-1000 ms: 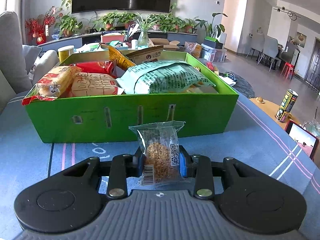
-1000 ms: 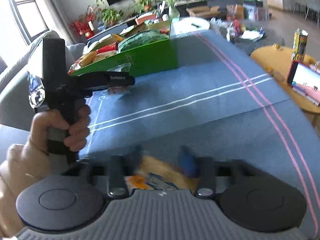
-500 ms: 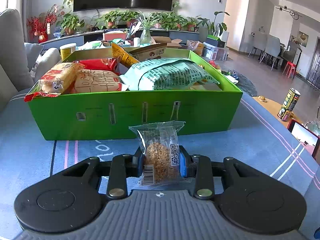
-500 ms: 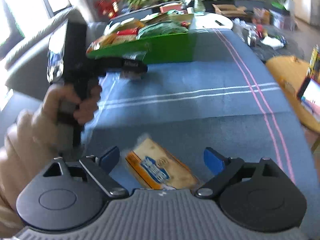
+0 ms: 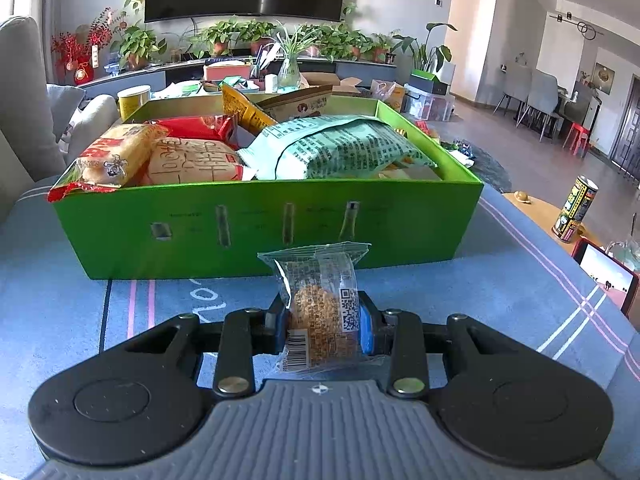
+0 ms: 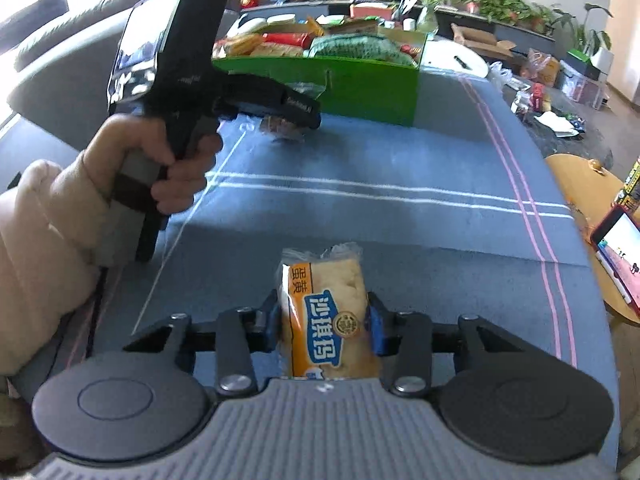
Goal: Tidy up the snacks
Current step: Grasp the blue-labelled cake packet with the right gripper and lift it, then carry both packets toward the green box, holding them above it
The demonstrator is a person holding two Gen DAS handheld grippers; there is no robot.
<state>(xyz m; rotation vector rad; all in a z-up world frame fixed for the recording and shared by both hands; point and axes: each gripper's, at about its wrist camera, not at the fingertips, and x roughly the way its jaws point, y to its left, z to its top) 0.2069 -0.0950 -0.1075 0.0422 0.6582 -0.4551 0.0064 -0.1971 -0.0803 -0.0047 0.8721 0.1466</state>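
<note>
The right claw [image 6: 324,326], open 0.5 s ago, now grips the yellow cake packet [image 6: 326,316]; the left claw [image 5: 322,320] still clamps a cookie packet [image 5: 320,312] before the green box [image 5: 264,224]: 2 snacks ready.

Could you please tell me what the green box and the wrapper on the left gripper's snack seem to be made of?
Green box: probably matte cardboard, with flat folded walls and cut slots. Snack wrapper in the left gripper: thin clear glossy plastic film, since the cake shows through.

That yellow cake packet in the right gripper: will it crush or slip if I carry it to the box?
Probably soft: the yellow cake packet looks like spongy cake in thin film, so the right gripper may dent it. The glossy wrapper could slip. It looks light.
</note>
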